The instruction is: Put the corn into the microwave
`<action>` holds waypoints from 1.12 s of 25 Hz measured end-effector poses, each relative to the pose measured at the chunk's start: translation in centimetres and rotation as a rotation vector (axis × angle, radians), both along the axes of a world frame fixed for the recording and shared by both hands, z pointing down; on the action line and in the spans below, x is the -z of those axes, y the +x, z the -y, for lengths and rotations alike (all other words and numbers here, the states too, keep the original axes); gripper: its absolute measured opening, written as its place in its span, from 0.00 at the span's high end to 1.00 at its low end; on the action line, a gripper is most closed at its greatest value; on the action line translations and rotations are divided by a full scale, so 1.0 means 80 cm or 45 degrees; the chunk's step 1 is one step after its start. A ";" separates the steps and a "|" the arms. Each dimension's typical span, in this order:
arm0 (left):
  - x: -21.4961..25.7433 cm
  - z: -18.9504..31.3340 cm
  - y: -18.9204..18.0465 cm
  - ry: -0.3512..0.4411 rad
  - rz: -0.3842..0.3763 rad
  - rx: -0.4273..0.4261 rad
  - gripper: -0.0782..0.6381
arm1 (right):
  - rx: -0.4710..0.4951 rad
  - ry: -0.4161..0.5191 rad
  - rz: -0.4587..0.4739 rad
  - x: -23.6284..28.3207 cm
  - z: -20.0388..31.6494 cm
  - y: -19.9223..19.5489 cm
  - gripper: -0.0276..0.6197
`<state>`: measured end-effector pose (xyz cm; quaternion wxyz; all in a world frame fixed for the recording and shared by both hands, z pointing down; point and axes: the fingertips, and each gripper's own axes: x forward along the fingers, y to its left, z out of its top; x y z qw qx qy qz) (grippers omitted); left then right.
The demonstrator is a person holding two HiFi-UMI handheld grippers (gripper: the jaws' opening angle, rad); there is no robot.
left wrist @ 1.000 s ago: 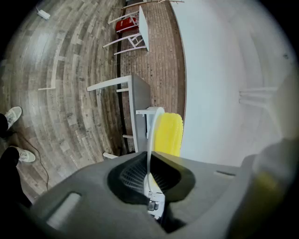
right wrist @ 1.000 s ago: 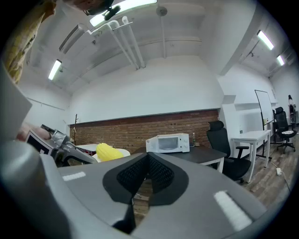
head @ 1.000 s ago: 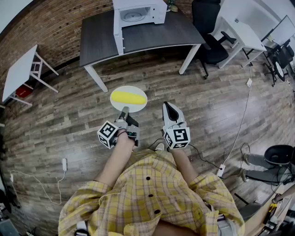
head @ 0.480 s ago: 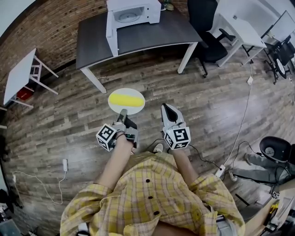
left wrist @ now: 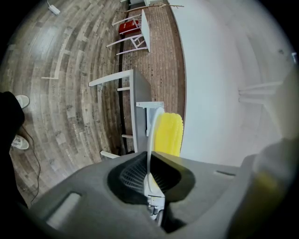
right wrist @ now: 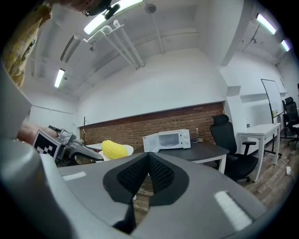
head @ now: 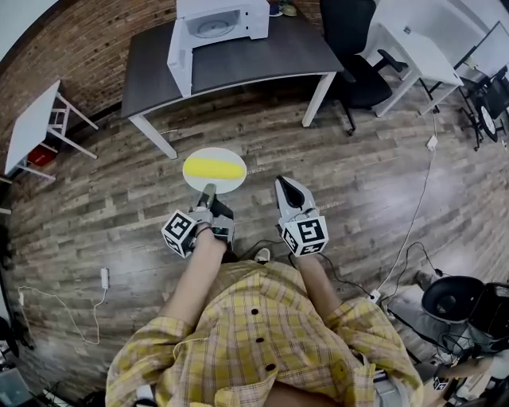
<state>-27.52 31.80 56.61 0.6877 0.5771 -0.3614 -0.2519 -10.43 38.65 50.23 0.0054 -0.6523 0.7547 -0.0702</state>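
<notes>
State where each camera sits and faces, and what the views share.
Head view: on the head, looking steeply down; shows forearms, shirt, left claw, right claw.
Left gripper view: on the left claw, rolled sideways, along the pinched plate; a shoe shows.
Right gripper view: on the right claw, level, facing the microwave; left claw shows.
Shared: all show the corn.

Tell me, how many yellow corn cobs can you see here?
1. The yellow corn cob lies on the round white plate whose rim the left gripper clamps. Others may hide inside the white microwave.
</notes>
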 end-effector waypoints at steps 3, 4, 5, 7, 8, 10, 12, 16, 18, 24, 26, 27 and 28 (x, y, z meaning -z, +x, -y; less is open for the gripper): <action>0.003 0.001 0.013 0.005 0.008 -0.001 0.87 | 0.000 0.001 0.008 -0.001 0.000 0.015 0.96; 0.003 0.001 0.016 0.005 0.010 -0.003 0.87 | -0.002 0.002 0.008 -0.002 0.000 0.018 0.96; 0.002 0.003 0.018 0.004 0.012 -0.003 0.87 | -0.003 0.000 0.008 -0.003 0.002 0.021 0.96; 0.000 0.008 0.023 -0.001 0.017 -0.004 0.87 | -0.003 -0.008 0.010 -0.007 0.006 0.026 0.96; -0.002 0.011 0.026 -0.003 0.020 -0.004 0.87 | -0.004 -0.012 0.013 -0.010 0.009 0.029 0.96; -0.006 0.018 0.033 -0.008 0.022 -0.005 0.87 | -0.007 -0.020 0.019 -0.015 0.014 0.035 0.96; -0.010 0.026 0.040 -0.013 0.020 -0.008 0.87 | -0.013 -0.025 0.018 -0.018 0.021 0.041 0.96; -0.017 0.057 0.056 -0.022 0.009 -0.009 0.87 | -0.008 -0.037 -0.002 -0.024 0.052 0.055 0.96; -0.023 0.076 0.065 -0.033 0.006 0.001 0.87 | -0.004 -0.048 -0.013 -0.028 0.070 0.066 0.96; -0.033 0.146 0.094 -0.041 0.000 0.019 0.87 | 0.013 -0.053 -0.023 -0.033 0.145 0.096 0.96; -0.033 0.168 0.101 -0.043 0.000 0.021 0.87 | 0.020 -0.056 -0.023 -0.032 0.170 0.102 0.96; -0.032 0.181 0.105 -0.044 -0.002 0.022 0.87 | 0.024 -0.055 -0.023 -0.031 0.183 0.106 0.96; -0.031 0.194 0.110 -0.045 -0.004 0.024 0.87 | 0.027 -0.055 -0.023 -0.028 0.198 0.110 0.96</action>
